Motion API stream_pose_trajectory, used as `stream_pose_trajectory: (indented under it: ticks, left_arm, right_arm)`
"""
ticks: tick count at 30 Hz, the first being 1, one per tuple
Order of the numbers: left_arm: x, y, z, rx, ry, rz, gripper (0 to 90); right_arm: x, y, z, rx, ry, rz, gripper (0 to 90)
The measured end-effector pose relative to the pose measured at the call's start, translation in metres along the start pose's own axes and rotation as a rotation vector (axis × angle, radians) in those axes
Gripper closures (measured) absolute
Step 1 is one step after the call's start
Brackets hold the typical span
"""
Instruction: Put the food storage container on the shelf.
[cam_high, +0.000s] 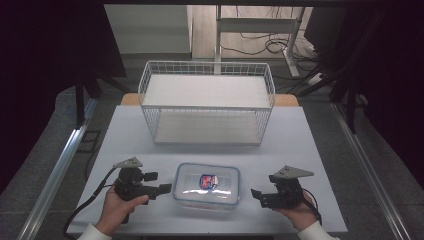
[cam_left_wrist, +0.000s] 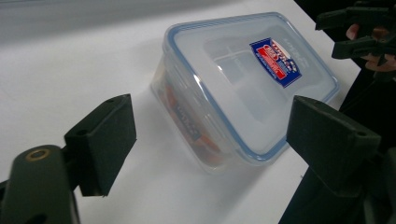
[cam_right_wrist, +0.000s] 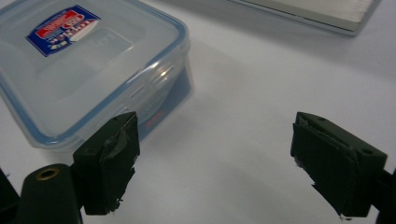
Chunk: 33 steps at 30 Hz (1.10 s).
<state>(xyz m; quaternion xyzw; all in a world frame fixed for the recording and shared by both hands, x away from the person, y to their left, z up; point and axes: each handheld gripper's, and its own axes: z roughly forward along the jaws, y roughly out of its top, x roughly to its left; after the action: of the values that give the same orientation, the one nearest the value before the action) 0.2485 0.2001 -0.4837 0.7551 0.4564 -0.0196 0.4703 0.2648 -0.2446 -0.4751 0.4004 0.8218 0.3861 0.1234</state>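
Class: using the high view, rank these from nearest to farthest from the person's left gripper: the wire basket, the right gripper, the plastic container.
1. plastic container: right beside the left gripper, mid-table, not touching.
2. right gripper: beyond the container, at the table's near right.
3. wire basket: at the table's far side, behind both.

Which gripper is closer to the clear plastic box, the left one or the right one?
Left. In the high view the left gripper almost reaches the clear plastic box at its left edge. The right gripper stands off from its right edge, with bare table between.
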Motion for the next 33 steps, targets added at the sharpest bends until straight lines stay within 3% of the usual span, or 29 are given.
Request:
stream_pose_trajectory:
  ticks: [3,10,17,18,27,33]
  left_arm:
    - [0.0,0.0,0.003,-0.003,-0.02,-0.005,12.9]
    - [0.008,0.004,0.019,0.015,-0.1,-0.07,12.0]
    - [0.013,0.004,0.028,0.037,-0.14,-0.094,16.4]
    - [0.014,0.004,0.032,0.041,-0.161,-0.1,16.6]
    - [0.019,0.002,0.045,0.069,-0.201,-0.133,22.6]
    - [0.022,0.0,0.054,0.094,-0.233,-0.162,22.9]
  right_arm:
    - [0.002,0.0,0.0,-0.012,0.025,0.0,15.7]
    - [0.011,0.001,0.0,-0.105,0.098,0.024,13.6]
    - [0.018,0.001,0.002,-0.105,0.101,0.007,13.8]
    - [0.019,0.002,0.002,-0.111,0.095,-0.002,13.8]
    - [0.022,0.0,0.005,-0.096,0.101,-0.01,13.8]
    - [0.025,0.0,0.013,-0.059,0.173,0.051,13.3]
